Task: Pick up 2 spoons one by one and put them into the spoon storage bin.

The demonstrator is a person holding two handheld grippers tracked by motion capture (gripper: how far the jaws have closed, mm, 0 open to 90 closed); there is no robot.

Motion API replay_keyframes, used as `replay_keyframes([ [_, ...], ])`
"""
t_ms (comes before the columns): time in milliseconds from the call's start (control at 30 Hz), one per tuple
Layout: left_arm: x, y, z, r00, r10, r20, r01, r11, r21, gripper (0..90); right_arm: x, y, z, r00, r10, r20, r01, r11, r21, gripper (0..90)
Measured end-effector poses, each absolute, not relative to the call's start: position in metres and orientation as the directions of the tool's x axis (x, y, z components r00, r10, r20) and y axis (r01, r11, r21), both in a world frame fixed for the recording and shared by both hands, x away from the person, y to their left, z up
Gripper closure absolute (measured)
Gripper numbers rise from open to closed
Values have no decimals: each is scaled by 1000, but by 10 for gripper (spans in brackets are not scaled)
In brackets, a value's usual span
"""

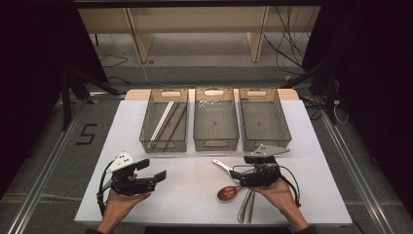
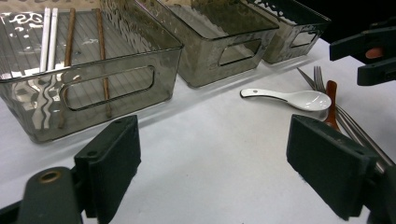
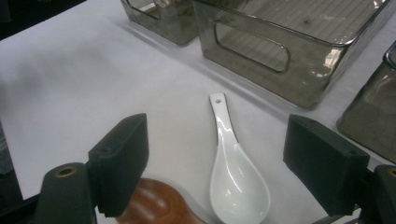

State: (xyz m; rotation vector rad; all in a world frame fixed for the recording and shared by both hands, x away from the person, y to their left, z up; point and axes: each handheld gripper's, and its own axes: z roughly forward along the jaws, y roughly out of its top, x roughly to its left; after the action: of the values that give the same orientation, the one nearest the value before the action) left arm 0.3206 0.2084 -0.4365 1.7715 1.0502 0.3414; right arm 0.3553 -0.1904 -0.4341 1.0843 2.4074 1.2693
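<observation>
My right gripper (image 1: 236, 174) (image 3: 217, 163) hovers open just over a white ceramic spoon (image 1: 223, 165) (image 3: 238, 186), whose bowl lies between the jaws and whose handle points away toward the bins. Beside it lies a brown wooden spoon (image 1: 228, 193) (image 3: 159, 205), partly under the left jaw. My left gripper (image 1: 152, 170) (image 2: 212, 158) is held open above bare table at the front left, with nothing between its jaws. From the left gripper view, the white spoon (image 2: 294, 98), the brown spoon (image 2: 331, 100) and the right gripper (image 2: 373, 51) sit far right.
Three clear grey bins stand in a row at the back: the left bin (image 1: 163, 141) (image 2: 93, 88) holds white and brown chopsticks (image 1: 166, 119), while the middle bin (image 1: 215, 142) (image 3: 289, 60) and the right bin (image 1: 265, 141) hold nothing. Metal forks (image 1: 246, 208) (image 2: 322, 79) lie under my right hand.
</observation>
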Motion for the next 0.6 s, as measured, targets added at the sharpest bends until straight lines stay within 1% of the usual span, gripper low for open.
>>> replay_keyframes([
  [333, 315, 206, -436, 593, 776, -215, 476, -123, 871, 171, 370, -187, -429, -703, 698, 140, 544, 401, 737, 241],
  [600, 313, 206, -440, 600, 770, -216, 471, -121, 874, 170, 383, -176, -428, -714, 688, 131, 568, 460, 682, 281],
])
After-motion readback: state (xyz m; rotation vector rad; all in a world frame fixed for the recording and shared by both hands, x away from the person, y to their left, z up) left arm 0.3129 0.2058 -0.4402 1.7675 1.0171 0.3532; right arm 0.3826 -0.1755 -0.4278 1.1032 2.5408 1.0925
